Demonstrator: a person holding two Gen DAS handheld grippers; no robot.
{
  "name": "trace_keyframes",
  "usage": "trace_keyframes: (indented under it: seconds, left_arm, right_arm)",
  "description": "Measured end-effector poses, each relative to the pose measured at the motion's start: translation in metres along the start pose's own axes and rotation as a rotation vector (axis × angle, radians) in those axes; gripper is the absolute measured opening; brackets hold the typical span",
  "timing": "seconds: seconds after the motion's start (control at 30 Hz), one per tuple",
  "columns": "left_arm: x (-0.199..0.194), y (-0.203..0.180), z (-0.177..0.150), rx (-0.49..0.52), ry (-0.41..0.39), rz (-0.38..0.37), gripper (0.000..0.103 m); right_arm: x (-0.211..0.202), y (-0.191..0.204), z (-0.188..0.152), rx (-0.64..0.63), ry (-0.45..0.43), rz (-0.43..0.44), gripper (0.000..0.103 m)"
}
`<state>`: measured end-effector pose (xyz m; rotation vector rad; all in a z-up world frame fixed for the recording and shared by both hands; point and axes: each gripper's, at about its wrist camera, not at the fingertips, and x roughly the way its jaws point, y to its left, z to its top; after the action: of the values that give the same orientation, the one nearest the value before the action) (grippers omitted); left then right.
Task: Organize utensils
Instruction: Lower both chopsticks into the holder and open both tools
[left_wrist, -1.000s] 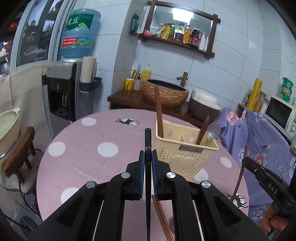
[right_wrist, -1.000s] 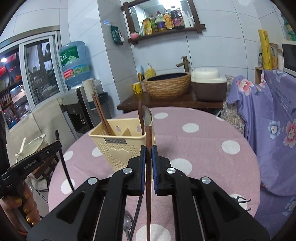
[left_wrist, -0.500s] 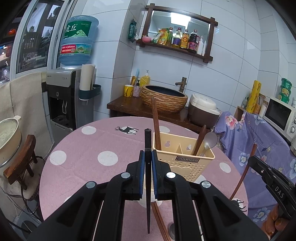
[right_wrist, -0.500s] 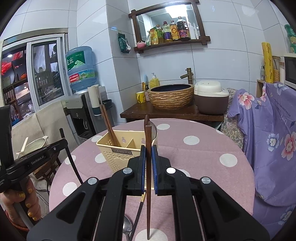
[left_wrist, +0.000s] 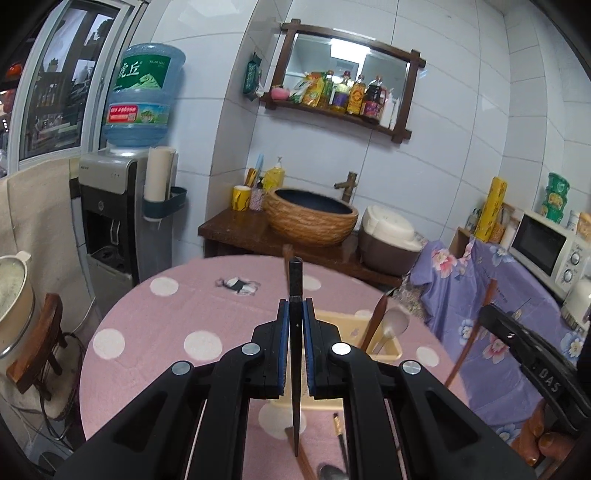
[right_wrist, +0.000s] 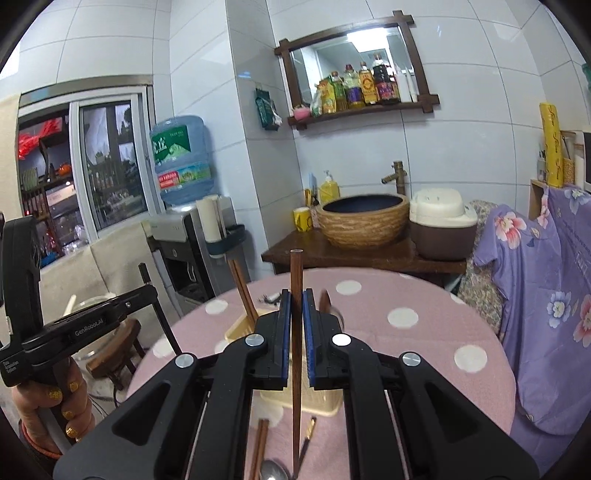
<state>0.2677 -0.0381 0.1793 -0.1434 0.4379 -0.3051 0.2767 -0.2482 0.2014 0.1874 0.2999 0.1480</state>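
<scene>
My left gripper (left_wrist: 295, 314) is shut on a black chopstick (left_wrist: 295, 280), held upright above the pink dotted table (left_wrist: 147, 325). My right gripper (right_wrist: 296, 306) is shut on a brown chopstick (right_wrist: 296, 269), also upright. The cream slotted utensil holder (left_wrist: 388, 350) stands just beyond both grippers, largely hidden behind the fingers; it also shows in the right wrist view (right_wrist: 238, 326). It holds a brown chopstick pair (right_wrist: 242, 288), a brown-handled utensil (left_wrist: 375, 321) and a spoon (left_wrist: 395, 321). More chopsticks (right_wrist: 258, 446) and a spoon (right_wrist: 275, 470) lie on the table below the grippers.
A wooden counter with a woven basin (left_wrist: 312, 218) and a rice cooker (left_wrist: 388, 236) stands behind the table. A water dispenser (left_wrist: 122, 206) is at the left, a purple floral cloth (left_wrist: 480, 280) and a microwave (left_wrist: 546, 247) at the right. A wooden stool (left_wrist: 40, 347) stands left of the table.
Both grippers have risen and come in over the utensil holder, which now sits lower and is mostly hidden behind the fingers. Each still grips its chopstick.
</scene>
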Motion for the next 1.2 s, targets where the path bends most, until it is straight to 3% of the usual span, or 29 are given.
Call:
trace_keyframes:
  seconds: [0.23,0.4,0.57,0.73,1.2]
  left_arm:
    - [-0.010,-0.013,0.082,-0.033,-0.112,-0.034,0.008]
    - [0.014,-0.018,0.103,-0.057,-0.137,0.007,0.008]
    - [0.048,-0.011,0.080,-0.066,-0.112,0.066,0.008]
    - [0.071,-0.004,0.048,-0.077,-0.053,0.076,0.008]
    - [0.100,0.004,-0.009,-0.076,0.050,0.086,0.008]
  right_arm:
    - [0.009,0.020,0.079,-0.012,-0.143,-0.018,0.007]
    - [0.034,0.025,0.103,-0.009,-0.178,-0.063,0.007]
    - [0.063,0.019,0.077,-0.025,-0.162,-0.112,0.007]
    - [0.085,0.012,0.043,-0.024,-0.108,-0.131,0.007]
    - [0.096,0.007,-0.009,-0.039,-0.057,-0.148,0.008]
